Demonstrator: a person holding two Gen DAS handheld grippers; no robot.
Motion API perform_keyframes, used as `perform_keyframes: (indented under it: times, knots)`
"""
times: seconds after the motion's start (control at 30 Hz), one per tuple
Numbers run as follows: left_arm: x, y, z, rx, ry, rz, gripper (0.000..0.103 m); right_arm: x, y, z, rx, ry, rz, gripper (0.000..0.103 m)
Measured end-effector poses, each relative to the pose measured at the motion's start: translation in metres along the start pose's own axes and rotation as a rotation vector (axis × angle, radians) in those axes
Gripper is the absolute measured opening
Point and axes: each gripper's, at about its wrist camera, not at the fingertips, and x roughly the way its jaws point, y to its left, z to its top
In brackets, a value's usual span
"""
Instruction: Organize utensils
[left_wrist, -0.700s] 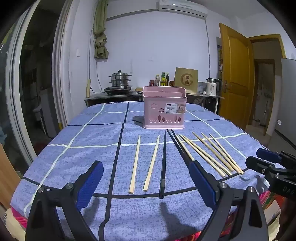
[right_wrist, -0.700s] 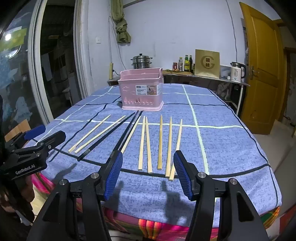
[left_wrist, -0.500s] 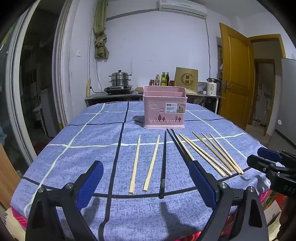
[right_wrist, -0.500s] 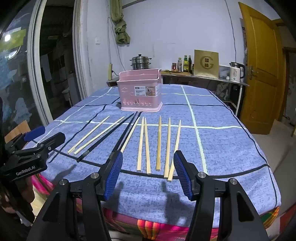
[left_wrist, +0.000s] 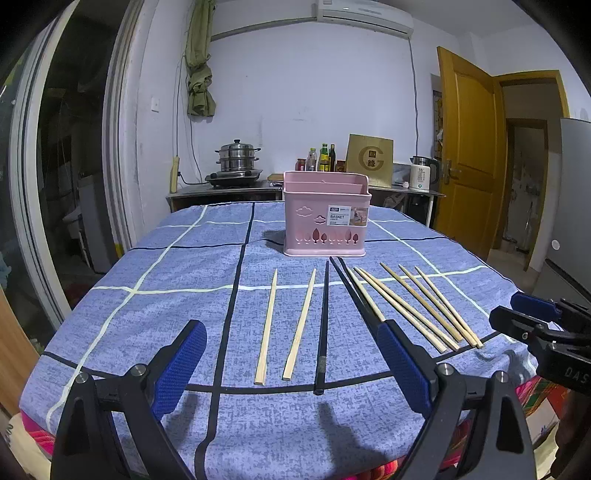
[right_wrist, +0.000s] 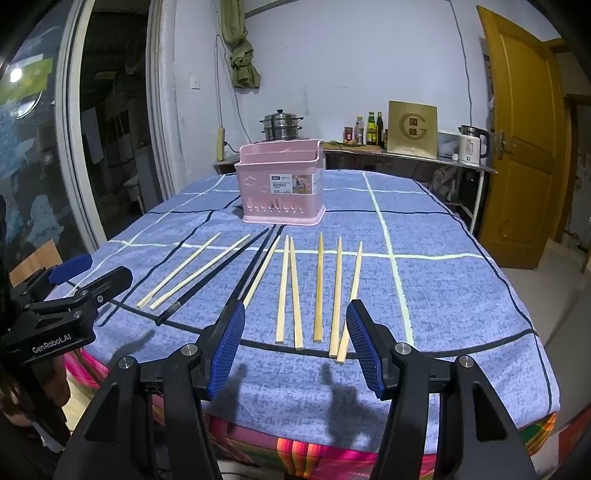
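Note:
Several wooden chopsticks (left_wrist: 301, 321) and two black chopsticks (left_wrist: 322, 321) lie side by side on the blue checked tablecloth (left_wrist: 147, 325), pointing toward a pink utensil basket (left_wrist: 325, 214) further back. The basket (right_wrist: 281, 192), the wooden chopsticks (right_wrist: 319, 288) and a black one (right_wrist: 210, 277) also show in the right wrist view. My left gripper (left_wrist: 291, 362) is open and empty above the near table edge, in front of two wooden chopsticks. My right gripper (right_wrist: 297, 347) is open and empty, just before the near ends of several wooden chopsticks.
A counter behind the table holds a steel steamer pot (left_wrist: 236, 158), bottles (left_wrist: 323, 158), a brown box (left_wrist: 369, 164) and a white kettle (left_wrist: 421, 177). A yellow door (left_wrist: 469, 162) is at the right. The table's near edge drops off under both grippers.
The right gripper has edged slightly forward toward the chopstick ends. The left gripper has barely moved. Both stay open.

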Motion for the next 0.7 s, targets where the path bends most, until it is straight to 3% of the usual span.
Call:
perform_keyframes:
  times: [0.7]
  knots:
    - [-0.0005,-0.0024,-0.0011,-0.007,0.004,-0.010,0.094,-0.0002,-0.0006,0.0025,0.004,-0.001,0.002,0.058]
